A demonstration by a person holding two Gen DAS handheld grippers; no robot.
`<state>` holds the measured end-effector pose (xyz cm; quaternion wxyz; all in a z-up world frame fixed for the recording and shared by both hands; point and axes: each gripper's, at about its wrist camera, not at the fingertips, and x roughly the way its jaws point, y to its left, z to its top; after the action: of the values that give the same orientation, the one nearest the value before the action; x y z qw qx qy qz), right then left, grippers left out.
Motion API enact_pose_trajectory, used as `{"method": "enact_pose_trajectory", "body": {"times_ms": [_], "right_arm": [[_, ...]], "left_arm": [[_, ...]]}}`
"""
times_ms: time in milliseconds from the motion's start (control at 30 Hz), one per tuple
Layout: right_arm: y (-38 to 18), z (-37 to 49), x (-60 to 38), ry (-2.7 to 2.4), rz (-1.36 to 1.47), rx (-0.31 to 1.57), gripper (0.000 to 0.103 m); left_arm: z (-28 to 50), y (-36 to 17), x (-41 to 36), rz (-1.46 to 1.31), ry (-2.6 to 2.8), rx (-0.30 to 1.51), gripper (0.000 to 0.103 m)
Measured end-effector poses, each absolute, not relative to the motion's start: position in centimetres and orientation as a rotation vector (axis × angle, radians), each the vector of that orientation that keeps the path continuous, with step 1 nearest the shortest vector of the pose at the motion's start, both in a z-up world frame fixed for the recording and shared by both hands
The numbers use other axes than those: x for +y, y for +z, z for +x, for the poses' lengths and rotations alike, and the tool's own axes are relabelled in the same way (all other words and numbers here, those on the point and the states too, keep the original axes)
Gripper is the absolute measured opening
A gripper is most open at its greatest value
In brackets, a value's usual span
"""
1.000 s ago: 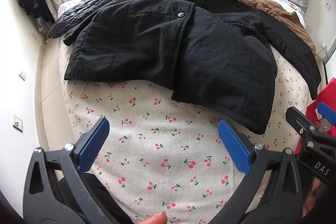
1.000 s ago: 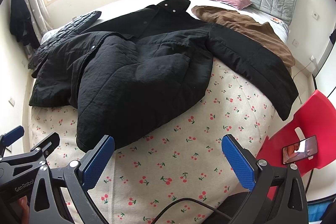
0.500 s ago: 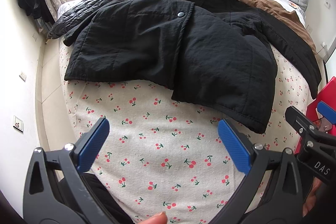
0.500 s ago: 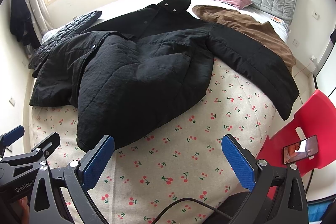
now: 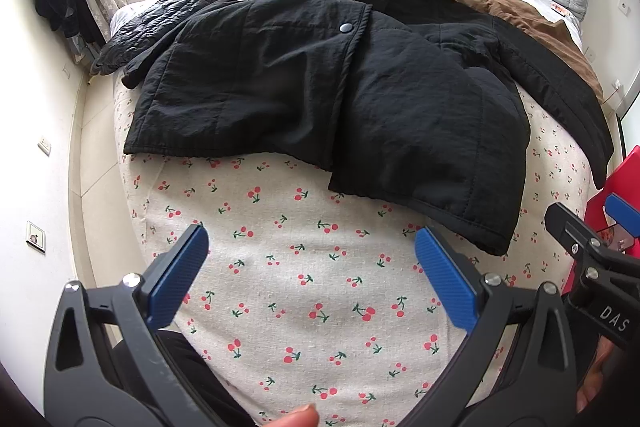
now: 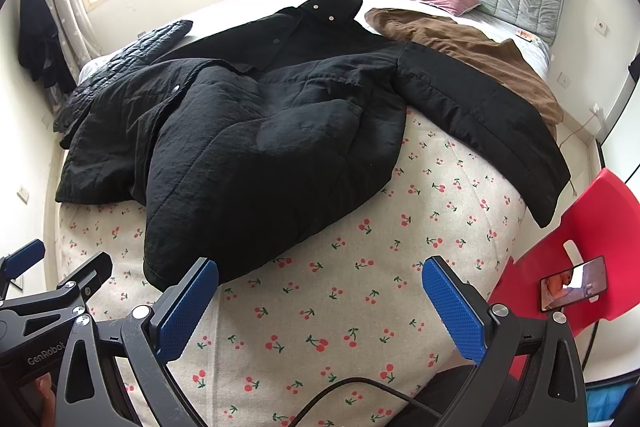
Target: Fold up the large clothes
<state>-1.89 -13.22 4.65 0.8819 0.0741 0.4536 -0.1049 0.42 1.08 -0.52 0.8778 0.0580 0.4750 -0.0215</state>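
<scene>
Black jacket [image 5: 340, 99] unmoved, seemingly; both claws stay spread.

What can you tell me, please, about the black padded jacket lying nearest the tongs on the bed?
The black padded jacket looks like matte quilted nylon with stitched panels and a dark snap at its front placket. It lies spread on the cherry-print bedspread, partly folded, hem toward the camera, one sleeve stretched toward the red chair. It overlaps another black coat behind it. Both tongs, left and right, hover open, short of it.
</scene>
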Motion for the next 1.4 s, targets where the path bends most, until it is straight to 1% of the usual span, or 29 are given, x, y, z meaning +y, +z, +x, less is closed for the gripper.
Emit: {"method": "enact_pose_trajectory", "body": {"times_ms": [300, 533, 633, 800, 933, 1067, 1167, 1233, 1300, 1400], "right_arm": [[4.3, -1.5, -13.6, -0.211, 0.159, 0.952, 0.103], [4.0, -0.2, -14.8, -0.14, 0.149, 0.93, 0.103], [3.7, 0.9, -16.7, -0.05, 0.24, 0.952, 0.103], [2.9, 3.3, -21.3, 0.035, 0.38, 0.978, 0.103], [0.5, 5.6, -24.9, 0.118, 0.533, 1.011, 0.103], [-2.6, 8.0, -27.6, 0.139, 0.653, 1.061, 0.103], [-4.4, 9.6, -28.6, 0.162, 0.731, 1.054, 0.102], [-5.7, 10.5, -29.1, 0.176, 0.793, 1.054, 0.095], [-7.3, 11.4, -29.1, 0.214, 0.866, 1.072, 0.092], [-7.9, 12.0, -28.7, 0.235, 0.899, 1.056, 0.09]], "left_arm": [[0.9, -0.7, 1.5, 0.142, -0.038, 0.985, 0.103], [3.2, -0.3, 3.3, 0.175, -0.104, 0.9, 0.103], [6.0, -0.2, 5.8, 0.179, -0.147, 0.931, 0.103], [11.8, 0.6, 12.3, 0.134, -0.145, 0.954, 0.103], [16.0, 0.5, 17.3, 0.132, -0.12, 0.95, 0.103], [19.5, -0.4, 21.1, 0.033, -0.221, 0.966, 0.102], [22.2, -2.5, 22.8, -0.077, -0.275, 1.031, 0.095], [23.6, -4.4, 23.7, -0.165, -0.303, 1.083, 0.082], [24.4, -6.2, 24.3, -0.217, -0.302, 1.116, 0.075], [24.5, -8.0, 24.9, -0.3, -0.327, 1.119, 0.073]]}}
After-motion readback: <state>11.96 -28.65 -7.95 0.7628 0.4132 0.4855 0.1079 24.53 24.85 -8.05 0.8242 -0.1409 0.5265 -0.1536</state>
